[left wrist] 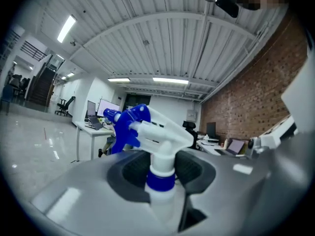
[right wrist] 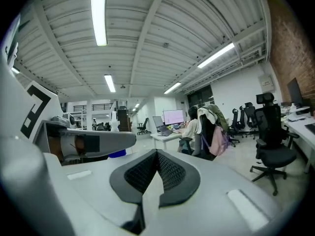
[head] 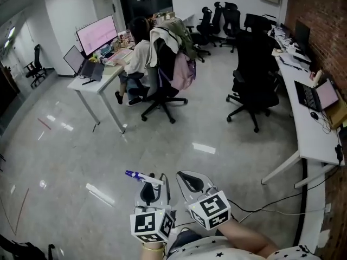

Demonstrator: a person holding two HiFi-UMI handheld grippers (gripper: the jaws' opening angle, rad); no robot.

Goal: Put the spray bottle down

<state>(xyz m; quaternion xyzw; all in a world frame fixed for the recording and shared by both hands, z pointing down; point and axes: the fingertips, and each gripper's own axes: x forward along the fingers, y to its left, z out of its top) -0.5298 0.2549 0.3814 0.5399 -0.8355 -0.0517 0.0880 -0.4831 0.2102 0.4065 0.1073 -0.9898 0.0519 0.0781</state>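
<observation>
Spray bottle [head: 145, 177] is sitting in the grip of the left gripper [head: 156, 185], low in the head view and held out over the pale, shiny floor [head: 65, 145], not resting on any surface. In the left gripper view the spray bottle [left wrist: 156, 131] is standing upright, and the left gripper [left wrist: 162, 170] is pressing its dark pads [left wrist: 132, 173] against the neck at the blue collar. The white trigger head is rising above the jaws, with the blue nozzle pointing off to the left. The body of the bottle is hanging below the jaws, and I cannot make it out.

Just beside it, the right gripper [head: 191, 181] is hanging in the air with nothing in it. In its own view the right gripper [right wrist: 157, 175] is holding its ribbed pads [right wrist: 172, 173] together at the tips.

Farther back, a person [head: 138, 56] is sitting at a white desk [head: 100, 80] in front of a lit monitor [head: 97, 34]. Black office chairs [head: 255, 85] are standing about the middle of the room. Along the brick wall [head: 320, 26] on the right, a long white table [head: 309, 129] is carrying an open laptop [head: 314, 95].
</observation>
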